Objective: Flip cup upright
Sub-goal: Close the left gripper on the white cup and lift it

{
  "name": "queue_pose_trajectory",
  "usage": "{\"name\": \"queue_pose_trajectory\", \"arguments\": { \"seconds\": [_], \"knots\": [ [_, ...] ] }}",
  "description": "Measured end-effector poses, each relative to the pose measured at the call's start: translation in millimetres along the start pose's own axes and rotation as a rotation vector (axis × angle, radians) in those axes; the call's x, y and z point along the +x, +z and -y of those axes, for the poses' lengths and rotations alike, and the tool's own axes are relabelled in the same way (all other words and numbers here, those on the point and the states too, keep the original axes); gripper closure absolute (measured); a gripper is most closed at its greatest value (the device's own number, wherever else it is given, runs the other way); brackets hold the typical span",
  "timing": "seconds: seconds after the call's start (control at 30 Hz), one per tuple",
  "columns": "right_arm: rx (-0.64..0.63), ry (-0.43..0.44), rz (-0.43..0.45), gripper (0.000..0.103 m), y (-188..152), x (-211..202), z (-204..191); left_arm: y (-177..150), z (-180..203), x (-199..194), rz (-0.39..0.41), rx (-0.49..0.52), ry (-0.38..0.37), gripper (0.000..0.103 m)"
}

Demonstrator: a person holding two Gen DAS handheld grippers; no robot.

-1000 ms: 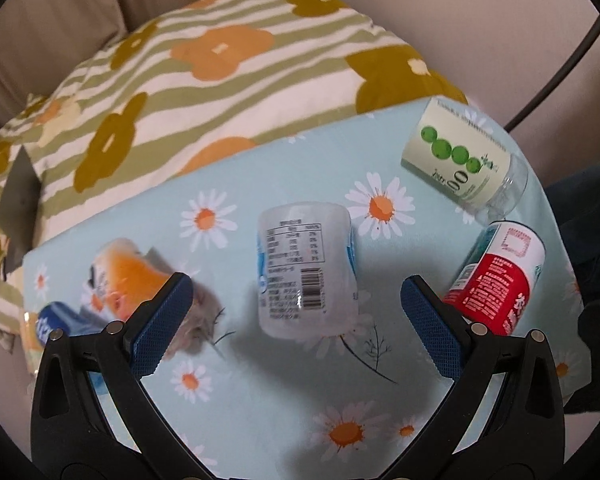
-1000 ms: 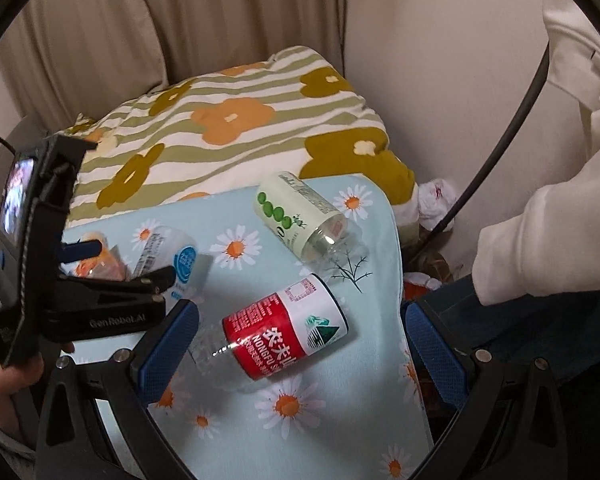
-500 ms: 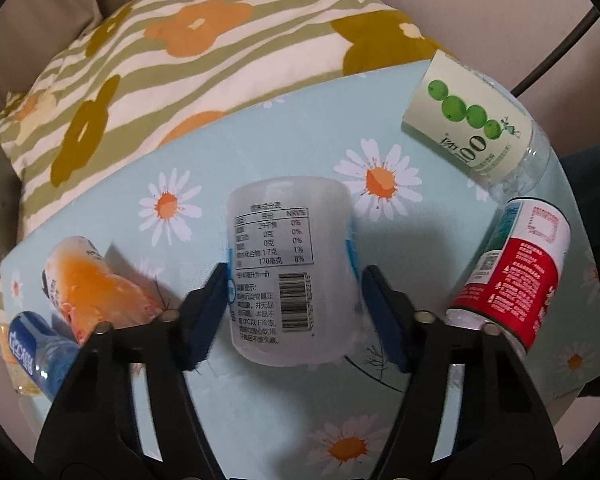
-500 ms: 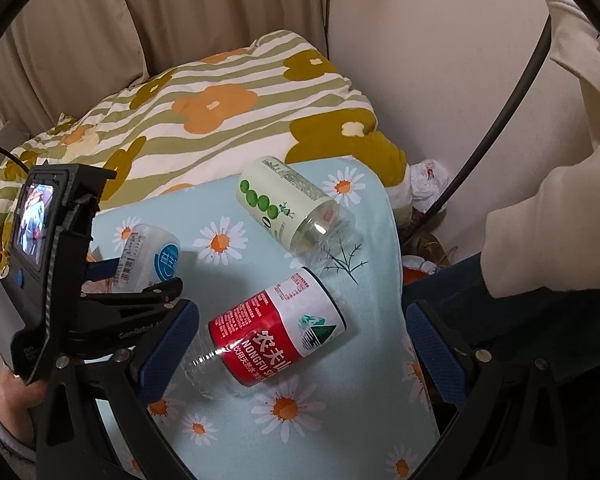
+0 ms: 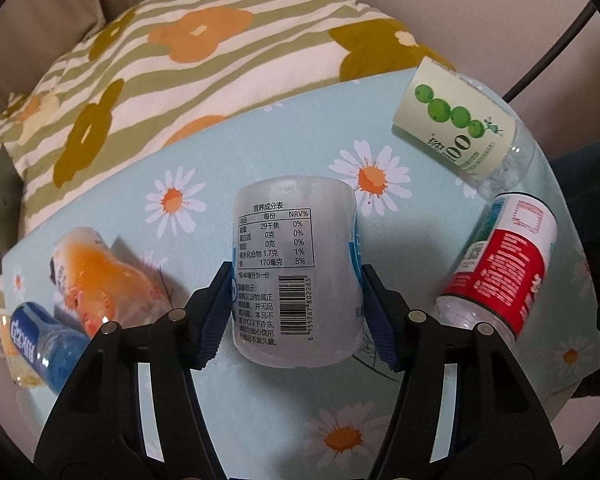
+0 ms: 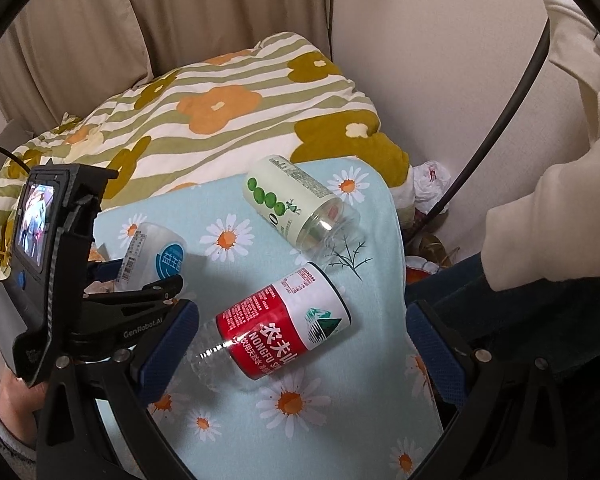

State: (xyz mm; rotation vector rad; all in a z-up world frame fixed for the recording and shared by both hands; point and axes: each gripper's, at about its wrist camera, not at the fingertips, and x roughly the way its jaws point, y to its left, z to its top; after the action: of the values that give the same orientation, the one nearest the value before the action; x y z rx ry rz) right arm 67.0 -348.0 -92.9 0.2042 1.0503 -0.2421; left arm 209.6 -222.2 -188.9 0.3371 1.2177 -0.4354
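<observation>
A frosted white cup (image 5: 296,268) with a nutrition label and barcode lies on its side on the daisy-print cloth (image 5: 300,412). My left gripper (image 5: 296,316) is shut on it, both blue pads pressed against its sides. It also shows in the right wrist view (image 6: 152,252), with the left gripper (image 6: 132,300) around it. My right gripper (image 6: 300,356) is open and empty, above a red-labelled cup (image 6: 284,328) lying on its side.
A green-dotted cup (image 5: 460,132) and the red-labelled cup (image 5: 504,268) lie at the right. An orange cup (image 5: 100,276) and a blue cup (image 5: 40,344) lie at the left. A flowered quilt (image 5: 200,48) lies behind. The cloth's right edge drops off near a person's leg (image 6: 500,292).
My left gripper moved forward around the white cup and closed from wide open until its pads grip it. The right gripper stayed open and shifted only a little.
</observation>
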Motion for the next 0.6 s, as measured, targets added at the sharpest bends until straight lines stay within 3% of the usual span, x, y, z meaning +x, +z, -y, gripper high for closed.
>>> {"name": "queue_pose_trajectory", "arguments": {
  "seconds": [0.27, 0.6],
  "knots": [
    [-0.047, 0.039, 0.043, 0.0, -8, -26, -4, -24, -2, -43, 0.063, -0.06, 0.021, 0.038],
    [-0.15, 0.13, 0.078, 0.0, -34, -51, -22, -92, -17, -83, 0.109, -0.197, 0.076, 0.038]
  ]
}}
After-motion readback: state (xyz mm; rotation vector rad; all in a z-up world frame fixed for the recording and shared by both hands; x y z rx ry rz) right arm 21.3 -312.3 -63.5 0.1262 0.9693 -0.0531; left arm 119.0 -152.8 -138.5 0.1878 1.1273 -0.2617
